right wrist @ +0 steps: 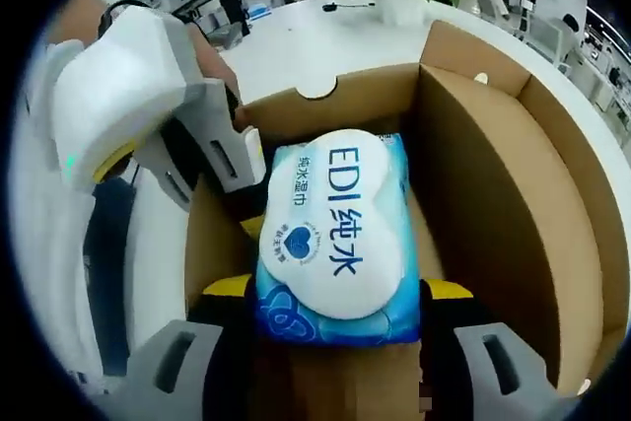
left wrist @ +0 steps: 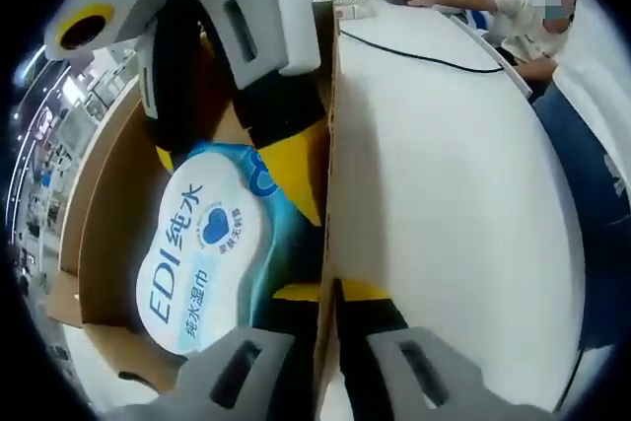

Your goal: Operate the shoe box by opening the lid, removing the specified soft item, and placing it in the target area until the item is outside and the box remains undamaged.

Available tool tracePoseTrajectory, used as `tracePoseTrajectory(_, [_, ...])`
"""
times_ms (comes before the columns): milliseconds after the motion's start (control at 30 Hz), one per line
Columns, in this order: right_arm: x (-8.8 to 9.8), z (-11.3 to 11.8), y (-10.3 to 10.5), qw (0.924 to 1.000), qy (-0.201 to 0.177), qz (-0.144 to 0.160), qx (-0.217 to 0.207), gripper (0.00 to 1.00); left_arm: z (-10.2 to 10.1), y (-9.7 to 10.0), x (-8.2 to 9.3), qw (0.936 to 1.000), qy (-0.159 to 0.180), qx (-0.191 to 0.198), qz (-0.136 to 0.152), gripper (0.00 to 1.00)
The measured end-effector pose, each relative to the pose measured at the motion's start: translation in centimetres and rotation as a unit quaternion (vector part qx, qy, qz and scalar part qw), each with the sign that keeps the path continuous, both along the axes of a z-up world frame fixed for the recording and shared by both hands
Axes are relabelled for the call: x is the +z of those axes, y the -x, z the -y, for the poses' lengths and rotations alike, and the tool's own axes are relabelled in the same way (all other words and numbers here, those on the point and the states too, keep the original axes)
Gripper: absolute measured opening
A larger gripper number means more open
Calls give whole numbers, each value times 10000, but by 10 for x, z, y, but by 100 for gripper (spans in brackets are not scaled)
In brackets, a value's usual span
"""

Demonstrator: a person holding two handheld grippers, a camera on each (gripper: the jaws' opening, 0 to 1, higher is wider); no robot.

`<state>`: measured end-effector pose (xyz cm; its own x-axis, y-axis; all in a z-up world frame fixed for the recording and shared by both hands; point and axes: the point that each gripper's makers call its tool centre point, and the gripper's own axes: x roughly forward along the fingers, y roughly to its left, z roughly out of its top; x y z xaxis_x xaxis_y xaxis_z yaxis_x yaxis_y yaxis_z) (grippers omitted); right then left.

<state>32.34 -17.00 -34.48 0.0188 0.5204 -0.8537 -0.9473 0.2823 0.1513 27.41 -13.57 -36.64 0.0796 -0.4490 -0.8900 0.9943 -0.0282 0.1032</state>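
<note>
wipes pack (right wrist: pixel 335 234) between right fingers (right wrist: pixel 187 362), in box (right wrist: pixel 493 194)

Wet-wipes pack (right wrist: pixel 337 236) between the right gripper's fingers (right wrist: pixel 229 288): blue wrapper, white label, blue lettering, heart motif. Cardboard box (right wrist: pixel 513 204): plain brown. Fingers: grey, black and yellow. Table (left wrist: pixel 444 204): white.

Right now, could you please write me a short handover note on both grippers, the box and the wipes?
Right gripper: jaws on either side of the pack of wipes, apparently closed on it; the pack sits inside the open cardboard box.
Left gripper: jaws straddle the box's side wall, apparently steadying it.
Done: lid open.
Left: lift the pack out and place it on the white table, keeping the box undamaged.
</note>
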Motion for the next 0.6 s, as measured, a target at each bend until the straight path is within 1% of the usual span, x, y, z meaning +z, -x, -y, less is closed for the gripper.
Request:
tracePoseTrajectory(100, [0, 1, 0, 10000, -63, 22, 30, 64, 0, 0, 0, 10000, -5, -35, 10, 2])
tracePoseTrajectory(300, [1, 4, 1, 9998, -174, 84, 99, 63, 1, 1, 0, 10000, -17, -42, 8, 2])
tracePoseTrajectory(533, [1, 19, 1, 9996, -172, 113, 174, 63, 0, 1, 0, 10000, -16, -18, 7, 2])
tracePoseTrajectory(600, [1, 28, 1, 9996, -150, 111, 195, 63, 0, 2, 1, 10000, -12, -29, 7, 2])
